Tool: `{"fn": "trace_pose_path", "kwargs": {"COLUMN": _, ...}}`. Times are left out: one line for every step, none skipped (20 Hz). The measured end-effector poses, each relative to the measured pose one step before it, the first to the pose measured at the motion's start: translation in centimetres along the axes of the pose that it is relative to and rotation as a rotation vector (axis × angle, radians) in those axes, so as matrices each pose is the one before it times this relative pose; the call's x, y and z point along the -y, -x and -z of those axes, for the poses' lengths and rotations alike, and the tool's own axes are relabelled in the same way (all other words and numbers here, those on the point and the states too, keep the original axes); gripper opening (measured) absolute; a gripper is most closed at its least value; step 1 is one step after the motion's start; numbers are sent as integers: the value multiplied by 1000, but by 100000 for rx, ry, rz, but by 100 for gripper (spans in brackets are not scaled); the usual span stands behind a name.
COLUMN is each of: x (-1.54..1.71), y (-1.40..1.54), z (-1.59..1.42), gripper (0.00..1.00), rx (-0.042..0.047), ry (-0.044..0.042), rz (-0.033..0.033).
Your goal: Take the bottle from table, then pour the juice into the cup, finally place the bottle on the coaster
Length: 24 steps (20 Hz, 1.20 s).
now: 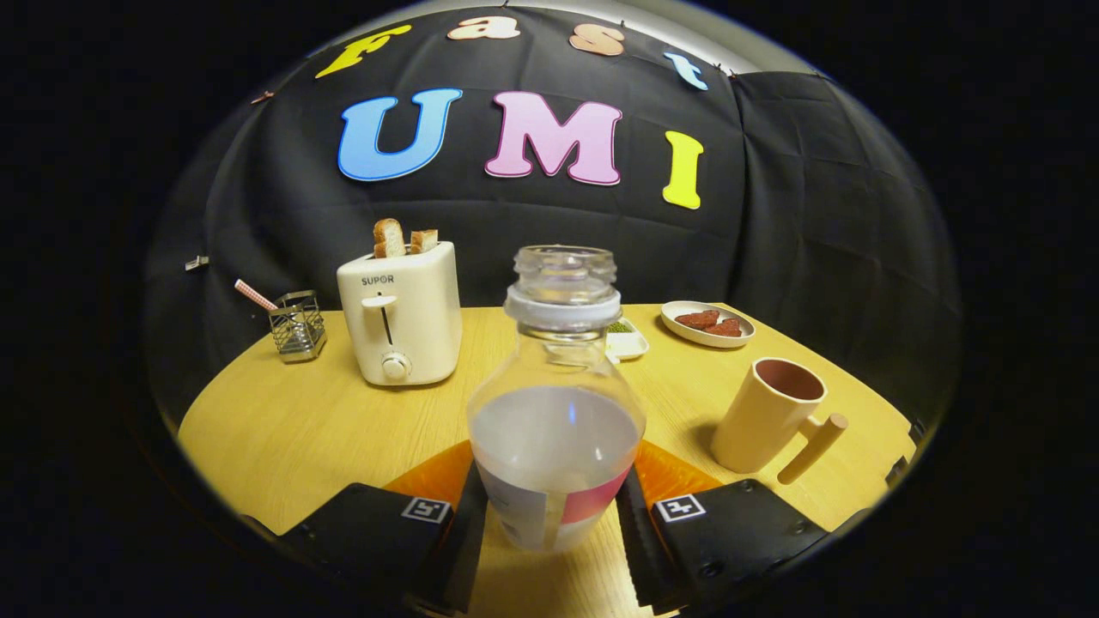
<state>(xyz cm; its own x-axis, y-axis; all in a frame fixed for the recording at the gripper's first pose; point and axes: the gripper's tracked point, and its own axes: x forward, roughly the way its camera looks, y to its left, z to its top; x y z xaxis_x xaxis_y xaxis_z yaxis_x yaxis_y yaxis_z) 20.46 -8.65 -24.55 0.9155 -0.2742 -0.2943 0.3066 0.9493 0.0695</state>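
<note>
Tongs (pixel 551 524): both fingers pressed against the bottle's (pixel 556 403) lower sides, bottle upright, uncapped, partly filled with pale juice. Orange coaster (pixel 678 474) lies directly behind it on the tabletop (pixel 300 429). Cup (pixel 773 412) stands nearby to the right; toaster (pixel 399 318) further back left.

An uncapped clear bottle (pixel 555 403), half filled with pale juice, is seen upright over an orange coaster (pixel 678 472). A cream cup (pixel 767 414) is set at its three o'clock.
</note>
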Motion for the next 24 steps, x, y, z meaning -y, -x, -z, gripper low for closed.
{"fn": "trace_pose_path", "kwargs": {"x": -210, "y": 626, "z": -507, "gripper": 71, "rx": 275, "ry": -2457, "rz": -1467}}
{"fn": "trace_pose_path", "kwargs": {"x": 274, "y": 424, "z": -708, "gripper": 69, "rx": 763, "ry": -1774, "rz": 492}}
{"fn": "trace_pose_path", "kwargs": {"x": 254, "y": 97, "z": -338, "gripper": 69, "rx": 322, "ry": -1248, "rz": -87}}
{"fn": "trace_pose_path", "kwargs": {"x": -94, "y": 267, "z": -481, "gripper": 69, "rx": -834, "ry": -1815, "rz": -1607}}
{"fn": "trace_pose_path", "kwargs": {"x": -299, "y": 344, "z": -483, "gripper": 69, "rx": -139, "ry": -1753, "rz": -3259}}
{"fn": "trace_pose_path", "kwargs": {"x": -609, "y": 538, "z": -689, "gripper": 69, "rx": 267, "ry": -2448, "rz": -5033}}
{"fn": "trace_pose_path", "kwargs": {"x": -496, "y": 486, "z": -420, "gripper": 69, "rx": 218, "ry": -2465, "rz": -4355}}
{"fn": "trace_pose_path", "kwargs": {"x": 436, "y": 375, "z": -633, "gripper": 69, "rx": 210, "ry": -1005, "rz": 697}}
{"fn": "trace_pose_path", "kwargs": {"x": 1125, "y": 240, "z": -508, "gripper": 69, "rx": 567, "ry": 847, "rz": 2671}}
{"fn": "trace_pose_path", "kwargs": {"x": 659, "y": 273, "z": -539, "gripper": 69, "rx": 56, "ry": 1063, "rz": 1222}}
{"fn": "trace_pose_path", "kwargs": {"x": 434, "y": 181, "z": -298, "gripper": 69, "rx": -674, "ry": 1340, "rz": 914}}
{"fn": "trace_pose_path", "kwargs": {"x": 436, "y": 12, "z": -40, "gripper": 69, "rx": -1538, "ry": 1320, "rz": -30}}
{"fn": "trace_pose_path", "kwargs": {"x": 413, "y": 193, "z": -81, "gripper": 69, "rx": -1767, "ry": 911, "rz": -416}}
{"fn": "trace_pose_path", "kwargs": {"x": 95, "y": 117, "z": -202, "gripper": 69, "rx": -928, "ry": -530, "rz": -1679}}
{"fn": "trace_pose_path", "kwargs": {"x": -103, "y": 58, "z": -348, "gripper": 69, "rx": -557, "ry": -2861, "rz": -2721}}
{"fn": "trace_pose_path", "kwargs": {"x": -85, "y": -58, "z": -278, "gripper": 69, "rx": -78, "ry": -4271, "rz": -2217}}
{"fn": "trace_pose_path", "kwargs": {"x": -107, "y": -140, "z": -319, "gripper": 69, "rx": -420, "ry": -4986, "rz": -2346}}
{"fn": "trace_pose_path", "kwargs": {"x": -110, "y": -166, "z": -208, "gripper": 69, "rx": -742, "ry": -5320, "rz": -2096}}
{"fn": "trace_pose_path", "kwargs": {"x": -126, "y": -107, "z": -107, "gripper": 69, "rx": -951, "ry": -5635, "rz": -2390}}
{"fn": "trace_pose_path", "kwargs": {"x": -56, "y": -163, "z": -118, "gripper": 69, "rx": -1069, "ry": -5096, "rz": -1502}}
{"fn": "trace_pose_path", "kwargs": {"x": 62, "y": -66, "z": -143, "gripper": 69, "rx": -1008, "ry": -4684, "rz": -1289}}
{"fn": "trace_pose_path", "kwargs": {"x": 24, "y": -194, "z": -182, "gripper": 69, "rx": -972, "ry": -4609, "rz": -1253}}
{"fn": "trace_pose_path", "kwargs": {"x": 122, "y": -106, "z": 83, "gripper": 69, "rx": -1123, "ry": -4816, "rz": -934}}
{"fn": "trace_pose_path", "kwargs": {"x": 10, "y": -117, "z": -81, "gripper": 69, "rx": -753, "ry": -4798, "rz": -851}}
